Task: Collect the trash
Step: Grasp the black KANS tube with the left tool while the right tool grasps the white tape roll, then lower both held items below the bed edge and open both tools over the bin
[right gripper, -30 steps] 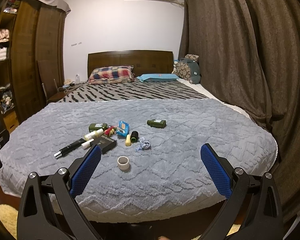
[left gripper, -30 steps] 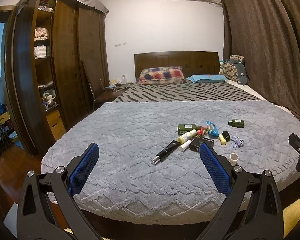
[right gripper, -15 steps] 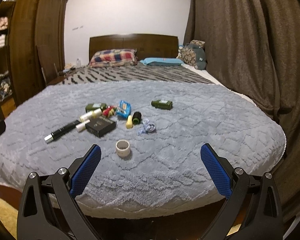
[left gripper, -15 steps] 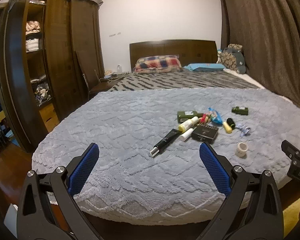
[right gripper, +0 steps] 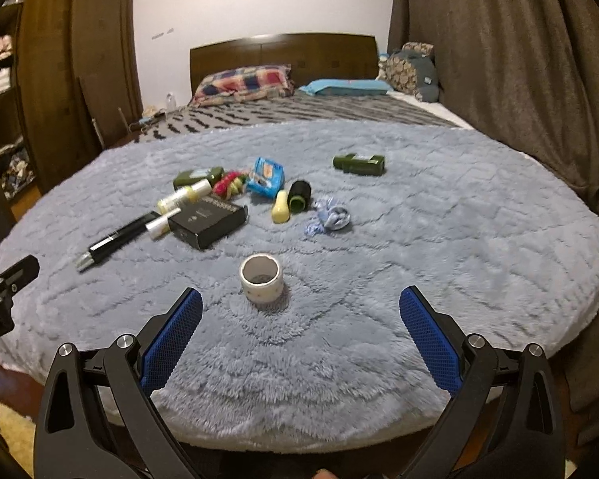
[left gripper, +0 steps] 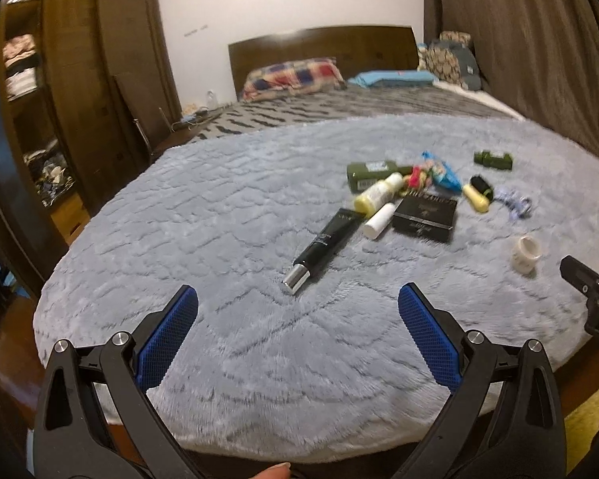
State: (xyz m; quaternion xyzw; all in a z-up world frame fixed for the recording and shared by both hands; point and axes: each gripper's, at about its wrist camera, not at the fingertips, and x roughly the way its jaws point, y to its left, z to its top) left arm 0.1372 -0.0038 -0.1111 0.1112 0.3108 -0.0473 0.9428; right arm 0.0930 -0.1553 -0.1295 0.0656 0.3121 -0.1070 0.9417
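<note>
Several small items lie scattered on a grey fluffy blanket (left gripper: 203, 215) on the bed. A black tube with a silver cap (left gripper: 323, 245) lies nearest my left gripper (left gripper: 297, 311), which is open over the blanket's near part, empty. Just ahead of my right gripper (right gripper: 299, 311), also open and empty, stands a small white tape roll (right gripper: 260, 277). Farther back are a black box (right gripper: 207, 221), a yellow bottle (right gripper: 184, 195), a blue packet (right gripper: 265, 175), a crumpled blue wrapper (right gripper: 329, 215) and two dark green bottles (right gripper: 359, 163).
A dark wooden wardrobe (left gripper: 80, 99) with open shelves stands to the left of the bed. Brown curtains (right gripper: 519, 80) hang along the right. Pillows (right gripper: 243, 82) rest against the headboard at the back. The bed's front edge (right gripper: 299, 435) runs just below both grippers.
Both grippers have come closer to the bed and tilted down, so the items look larger and nearer. Both stay open.
</note>
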